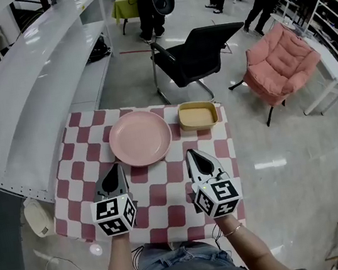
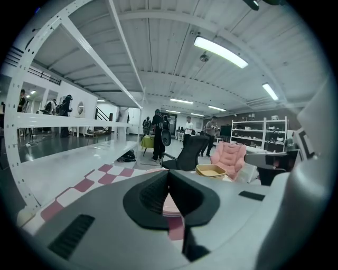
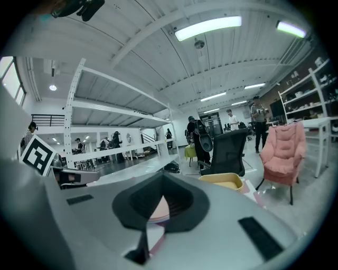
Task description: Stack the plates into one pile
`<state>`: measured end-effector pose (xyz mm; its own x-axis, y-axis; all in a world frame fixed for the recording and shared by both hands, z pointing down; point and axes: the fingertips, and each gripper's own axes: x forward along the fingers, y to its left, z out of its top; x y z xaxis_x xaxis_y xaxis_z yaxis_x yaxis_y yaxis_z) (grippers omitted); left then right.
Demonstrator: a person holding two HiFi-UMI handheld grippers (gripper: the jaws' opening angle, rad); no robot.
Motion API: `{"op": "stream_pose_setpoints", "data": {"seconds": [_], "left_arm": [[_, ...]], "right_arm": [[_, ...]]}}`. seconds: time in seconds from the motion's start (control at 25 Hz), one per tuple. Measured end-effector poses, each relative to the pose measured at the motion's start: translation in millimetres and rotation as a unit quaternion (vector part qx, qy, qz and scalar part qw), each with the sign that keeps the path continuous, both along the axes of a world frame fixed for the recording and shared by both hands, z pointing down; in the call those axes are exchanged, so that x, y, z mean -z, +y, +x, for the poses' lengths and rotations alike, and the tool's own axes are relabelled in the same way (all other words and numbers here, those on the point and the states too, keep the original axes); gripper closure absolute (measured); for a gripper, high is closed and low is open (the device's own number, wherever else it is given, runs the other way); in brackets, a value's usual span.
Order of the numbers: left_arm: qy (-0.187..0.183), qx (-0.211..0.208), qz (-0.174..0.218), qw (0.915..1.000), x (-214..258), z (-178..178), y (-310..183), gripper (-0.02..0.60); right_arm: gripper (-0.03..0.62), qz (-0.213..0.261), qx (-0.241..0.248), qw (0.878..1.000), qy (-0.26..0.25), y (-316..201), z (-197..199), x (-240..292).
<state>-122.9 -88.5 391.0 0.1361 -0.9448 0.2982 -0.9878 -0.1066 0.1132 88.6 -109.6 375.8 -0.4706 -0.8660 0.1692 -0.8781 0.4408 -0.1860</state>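
A pink plate pile (image 1: 139, 138) lies at the far middle of the red-and-white checked table (image 1: 167, 201). Right of it sits a yellow square dish (image 1: 198, 115). My left gripper (image 1: 117, 166) hovers just short of the pile's near left rim, jaws shut and empty. My right gripper (image 1: 190, 154) is level with it, near the pile's right rim, also shut and empty. In the left gripper view the shut jaws (image 2: 169, 172) frame the pink plates (image 2: 170, 204), with the yellow dish (image 2: 211, 170) beyond. The right gripper view shows the pink plates (image 3: 160, 211) behind its shut jaws (image 3: 162, 174) and the yellow dish (image 3: 222, 181) to the right.
A black office chair (image 1: 197, 53) stands just beyond the table's far edge. A pink armchair (image 1: 281, 62) is at the right. Long white shelving (image 1: 22, 91) runs along the left. Several people stand at the back of the room.
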Motion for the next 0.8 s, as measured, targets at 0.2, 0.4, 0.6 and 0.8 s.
{"op": "stream_pose_setpoints", "data": {"seconds": [0.2, 0.4, 0.6, 0.8], "left_arm": [[0.003, 0.004, 0.006, 1.0000, 3.8, 6.5, 9.1, 0.565], [0.004, 0.009, 0.010, 0.9999, 5.7, 7.5, 17.2, 0.566], [0.013, 0.014, 0.007, 0.9998, 3.5, 8.7, 24.4, 0.566], [0.016, 0.014, 0.005, 0.9998, 0.7, 12.4, 28.6, 0.565]], "right_arm": [[0.586, 0.000, 0.006, 1.000, -0.007, 6.5, 4.4, -1.6], [0.586, 0.004, 0.018, 1.000, -0.001, 10.8, 4.3, -0.2], [0.586, 0.009, 0.023, 1.000, 0.001, 14.1, 3.9, 2.8], [0.585, 0.012, 0.026, 1.000, 0.000, 17.8, 3.8, 3.0]]}}
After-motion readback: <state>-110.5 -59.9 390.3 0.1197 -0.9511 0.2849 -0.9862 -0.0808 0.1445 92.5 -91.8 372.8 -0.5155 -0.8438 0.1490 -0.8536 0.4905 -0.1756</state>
